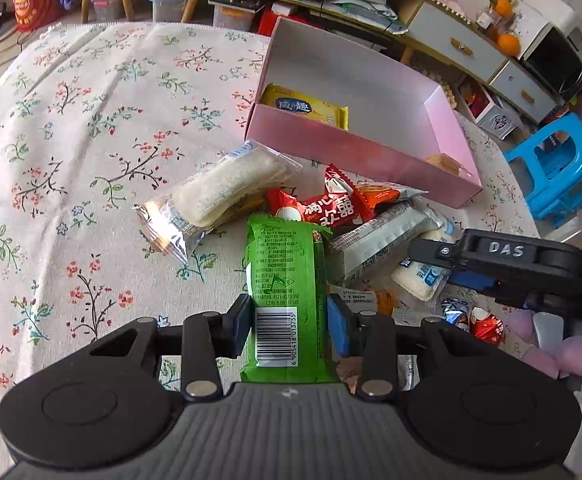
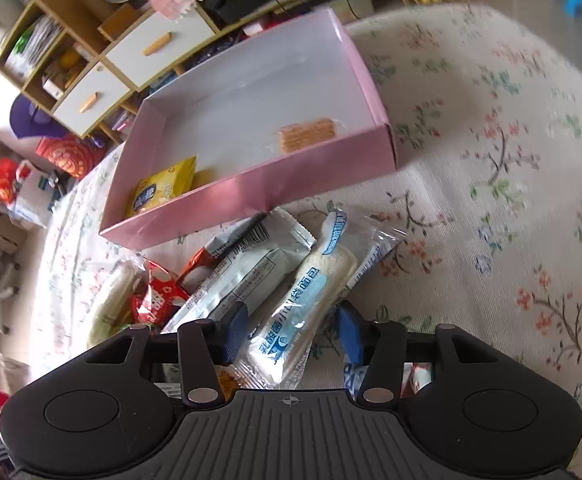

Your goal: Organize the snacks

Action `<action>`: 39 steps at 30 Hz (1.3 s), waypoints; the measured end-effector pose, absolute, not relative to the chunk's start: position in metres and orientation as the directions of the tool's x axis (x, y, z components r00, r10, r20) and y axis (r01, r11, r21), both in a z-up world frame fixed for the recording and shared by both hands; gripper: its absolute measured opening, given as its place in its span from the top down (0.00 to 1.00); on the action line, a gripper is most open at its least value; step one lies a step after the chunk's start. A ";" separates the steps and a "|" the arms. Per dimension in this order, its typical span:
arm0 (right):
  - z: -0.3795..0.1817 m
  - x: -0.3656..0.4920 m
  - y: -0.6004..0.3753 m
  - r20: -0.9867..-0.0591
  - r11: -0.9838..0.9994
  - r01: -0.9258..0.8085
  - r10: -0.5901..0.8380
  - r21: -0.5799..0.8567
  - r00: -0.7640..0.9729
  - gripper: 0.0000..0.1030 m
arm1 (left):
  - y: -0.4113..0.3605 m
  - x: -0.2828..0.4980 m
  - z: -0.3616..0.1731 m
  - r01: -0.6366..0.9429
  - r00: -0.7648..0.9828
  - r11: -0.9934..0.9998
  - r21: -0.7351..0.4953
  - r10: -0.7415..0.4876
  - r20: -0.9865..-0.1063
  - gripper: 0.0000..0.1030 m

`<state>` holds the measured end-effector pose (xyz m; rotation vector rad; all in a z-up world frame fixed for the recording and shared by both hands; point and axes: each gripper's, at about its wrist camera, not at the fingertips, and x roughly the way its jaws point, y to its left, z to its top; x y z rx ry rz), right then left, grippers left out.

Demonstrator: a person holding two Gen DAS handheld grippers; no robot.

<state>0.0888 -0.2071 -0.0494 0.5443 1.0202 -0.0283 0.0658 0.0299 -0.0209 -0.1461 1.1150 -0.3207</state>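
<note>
Centrally, a heap of wrapped snacks lies on a round table covered by a cream cloth printed with small flowers (image 1: 91, 128). From that heap, a flat green plastic snack packet with a white barcode label (image 1: 285, 280) sits lengthwise between the blue pads of the left gripper (image 1: 289, 322), which press on both its long edges and hold it. Just beyond it lie a red candy wrapper with white lettering (image 1: 331, 208), a clear-wrapped pale bread roll (image 1: 227, 190) and a long silver-grey packet (image 1: 379, 236).

At the right side of the heap, a clear packet holding a white bread roll with a blue label (image 2: 303, 308) lies between the fingers of the right gripper (image 2: 291, 334). Its jaws stand narrowly apart: the left pad is at the wrapper's edge, while a gap shows at the right pad, so the packet is not gripped.

Behind the heap stands an open, shallow pink cardboard box with a white inside (image 1: 355, 152). It holds a yellow biscuit packet (image 1: 305, 106) in one corner and a small clear-wrapped stack of tan crackers (image 2: 307, 134) near the opposite end.

Past the table are low cabinets and a blue plastic stool (image 1: 559, 168).
</note>
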 end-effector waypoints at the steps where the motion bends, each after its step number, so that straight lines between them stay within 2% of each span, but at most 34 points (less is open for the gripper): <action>1: -0.050 0.089 -0.205 -0.817 0.881 0.262 0.204 0.393 0.539 0.66 | 0.029 0.065 -0.020 0.184 0.404 0.945 -0.269 -0.323 -0.856 0.64; 8: -0.044 0.083 -0.215 -0.816 0.871 0.267 0.222 0.412 0.535 0.79 | 0.026 0.060 -0.011 0.208 0.437 0.944 -0.255 -0.323 -0.840 0.65; 24: -0.006 0.074 -0.249 -0.724 0.748 0.286 0.355 0.599 0.592 0.81 | 0.021 0.070 0.014 0.201 0.505 0.927 -0.316 -0.375 -0.778 0.65; 31: 0.009 0.072 -0.261 -0.651 0.655 0.278 0.434 0.702 0.623 0.82 | 0.013 0.077 0.020 0.200 0.527 0.916 -0.347 -0.399 -0.750 0.65; 39: 0.025 0.075 -0.281 -0.584 0.597 0.271 0.425 0.755 0.691 0.83 | 0.008 0.082 0.025 0.196 0.548 0.907 -0.372 -0.416 -0.726 0.65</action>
